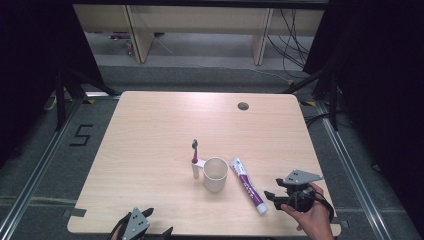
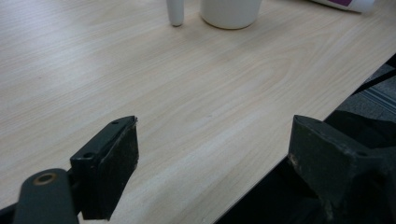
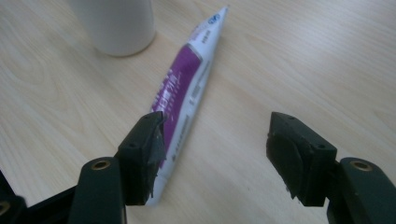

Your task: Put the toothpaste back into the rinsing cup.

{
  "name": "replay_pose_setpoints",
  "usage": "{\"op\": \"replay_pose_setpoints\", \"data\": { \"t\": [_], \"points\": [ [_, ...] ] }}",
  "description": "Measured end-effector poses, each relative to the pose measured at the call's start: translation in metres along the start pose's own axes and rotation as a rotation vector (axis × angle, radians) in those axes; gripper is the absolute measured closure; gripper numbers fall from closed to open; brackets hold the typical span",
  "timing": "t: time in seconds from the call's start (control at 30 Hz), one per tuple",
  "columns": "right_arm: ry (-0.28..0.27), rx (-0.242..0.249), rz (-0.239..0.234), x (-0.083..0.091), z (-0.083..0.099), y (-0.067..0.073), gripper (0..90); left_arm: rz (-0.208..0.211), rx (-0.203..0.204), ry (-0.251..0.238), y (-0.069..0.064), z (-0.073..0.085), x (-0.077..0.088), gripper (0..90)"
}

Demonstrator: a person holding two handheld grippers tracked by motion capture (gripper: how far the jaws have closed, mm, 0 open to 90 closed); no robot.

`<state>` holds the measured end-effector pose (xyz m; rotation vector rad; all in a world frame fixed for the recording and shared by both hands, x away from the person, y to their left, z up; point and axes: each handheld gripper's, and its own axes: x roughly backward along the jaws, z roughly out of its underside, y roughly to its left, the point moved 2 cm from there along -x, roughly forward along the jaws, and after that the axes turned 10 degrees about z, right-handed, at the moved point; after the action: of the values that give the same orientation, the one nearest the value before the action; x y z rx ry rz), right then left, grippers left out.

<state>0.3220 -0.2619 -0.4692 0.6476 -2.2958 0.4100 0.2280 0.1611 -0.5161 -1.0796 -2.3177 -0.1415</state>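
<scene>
The toothpaste tube (image 1: 248, 186) is lying flat on the counter (image 1: 150, 130), right of the white cup (image 1: 215, 174) and just beside it, not touching. Its long axis is run diagonally: crimped tail far-left by the cup, cap end near-right. The right tongs (image 1: 270, 198) are placed just right of the cap end, pointed left at it, jaws spread with nothing clamped. In the right gripper view the tube (image 3: 184, 93) is seen running away from the tongs (image 3: 215, 140) toward the cup (image 3: 116, 23); its cap end is covered by the left jaw, so the tube is offset from the gap's centre and not yet straddled. The right hand (image 1: 315, 215) is clearly the nearer one. The left tongs (image 1: 157, 222) are parked at the near-left counter edge, well apart from the tube, jaws wide and empty (image 2: 215, 154). A toothbrush (image 1: 195, 159) is leaned by the cup's left side; whether it touches the cup cannot be made out. The cup's inside is not readable. Cup and tube are cut off at the top edge of the left gripper view.
</scene>
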Motion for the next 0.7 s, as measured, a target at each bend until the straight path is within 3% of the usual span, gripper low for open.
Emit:
{"op": "replay_pose_setpoints", "data": {
  "t": [0.03,0.1,0.2,0.27,0.3,0.33,0.37,0.43,0.6,0.7],
  "points": [
    [-0.008,0.027,-0.003,-0.003,-0.005,0.001,38.1,-0.005,0.008,-0.002,-0.001,0.0,0.0,15.8],
    [0.044,0.038,-0.026,-0.012,-0.015,0.01,37.7,-0.003,-0.008,-0.003,-0.001,-0.001,0.0,15.8],
    [0.057,0.047,-0.033,-0.019,-0.02,0.015,38.0,-0.008,-0.007,-0.001,0.0,-0.001,0.001,15.8],
    [0.088,0.039,-0.035,-0.028,-0.024,0.02,38.1,-0.008,-0.004,-0.006,0.001,-0.001,0.001,15.8],
    [0.121,0.059,-0.04,-0.035,-0.029,0.021,38.2,-0.01,-0.001,-0.009,0.001,-0.001,0.001,15.8],
    [0.145,0.042,-0.043,-0.038,-0.031,0.025,38.2,-0.011,0.006,-0.014,0.0,-0.001,0.002,15.8],
    [0.145,0.042,-0.043,-0.038,-0.031,0.025,38.2,-0.018,-0.014,0.01,0.001,-0.001,0.003,15.8],
    [0.156,0.056,-0.051,-0.045,-0.034,0.027,38.2,-0.01,-0.002,-0.008,0.0,-0.001,0.003,15.9],
    [0.195,0.093,-0.058,-0.056,-0.043,0.032,38.6,-0.002,-0.011,0.0,-0.001,-0.001,0.002,16.6],
    [0.23,0.091,-0.036,-0.066,-0.049,0.036,40.1,-0.001,-0.008,0.0,-0.001,-0.001,0.003,16.6]
  ]
}}
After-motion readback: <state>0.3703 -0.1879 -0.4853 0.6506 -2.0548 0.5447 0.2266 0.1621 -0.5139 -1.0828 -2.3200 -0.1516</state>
